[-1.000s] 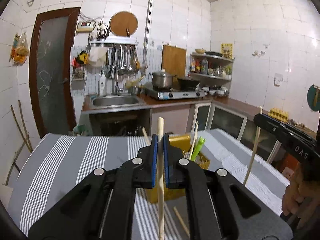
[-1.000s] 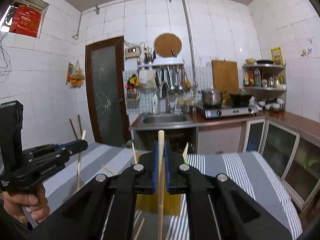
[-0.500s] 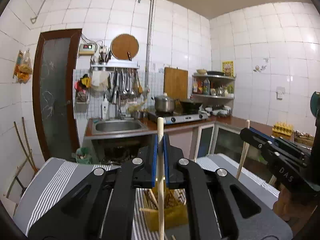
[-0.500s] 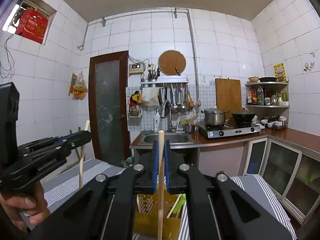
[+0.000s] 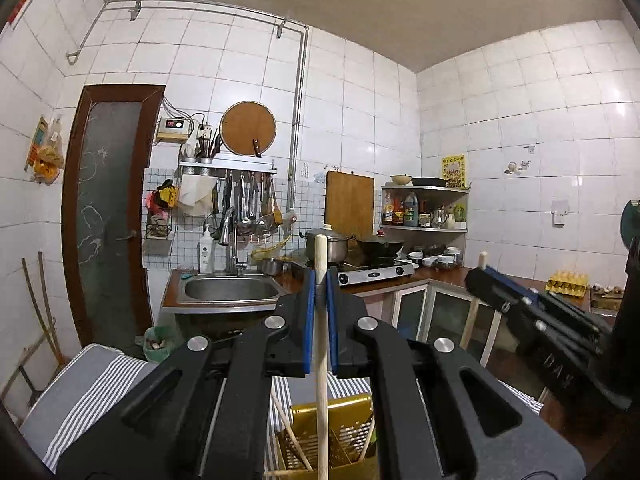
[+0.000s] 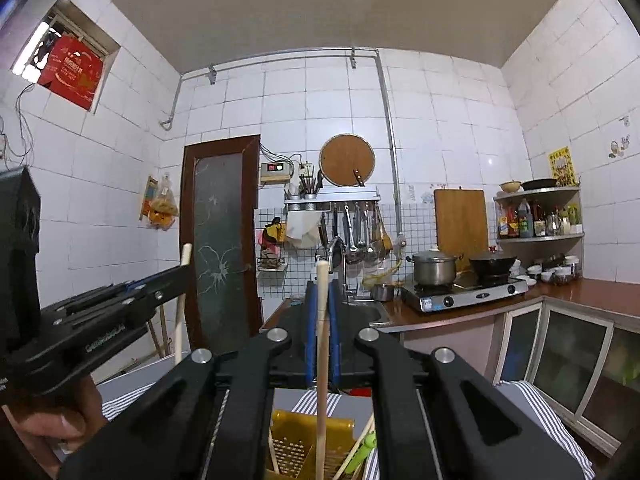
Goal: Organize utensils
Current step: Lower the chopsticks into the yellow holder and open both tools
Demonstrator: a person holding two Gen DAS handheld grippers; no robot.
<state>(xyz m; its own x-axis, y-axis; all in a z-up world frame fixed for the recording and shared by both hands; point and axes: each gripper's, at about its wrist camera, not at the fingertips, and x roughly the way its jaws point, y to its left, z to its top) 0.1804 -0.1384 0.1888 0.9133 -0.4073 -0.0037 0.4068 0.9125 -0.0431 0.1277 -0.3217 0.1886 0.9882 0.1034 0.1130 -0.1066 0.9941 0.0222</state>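
My left gripper (image 5: pixel 320 280) is shut on a pale wooden chopstick (image 5: pixel 321 380) that stands upright between its blue pads. The stick's lower end hangs over a yellow slotted utensil basket (image 5: pixel 332 436) on the striped table. My right gripper (image 6: pixel 322 294) is shut on a second wooden chopstick (image 6: pixel 322 400), also upright above the same yellow basket (image 6: pixel 304 440). That basket holds a few more chopsticks and a green utensil (image 6: pixel 362 450). The right gripper (image 5: pixel 480 276) shows at the right of the left wrist view, the left gripper (image 6: pixel 180 276) at the left of the right wrist view.
The table wears a grey and white striped cloth (image 5: pixel 88 392). Behind it run a sink (image 5: pixel 230 290), a gas stove with a pot (image 5: pixel 328 246), glass-fronted cabinets (image 6: pixel 568 352) and a brown door (image 5: pixel 108 208). A hand (image 6: pixel 52 420) holds the left gripper's handle.
Both grippers have risen and tipped up towards level with their chopsticks. The table and yellow basket have slid down to the bottom edge of both views.
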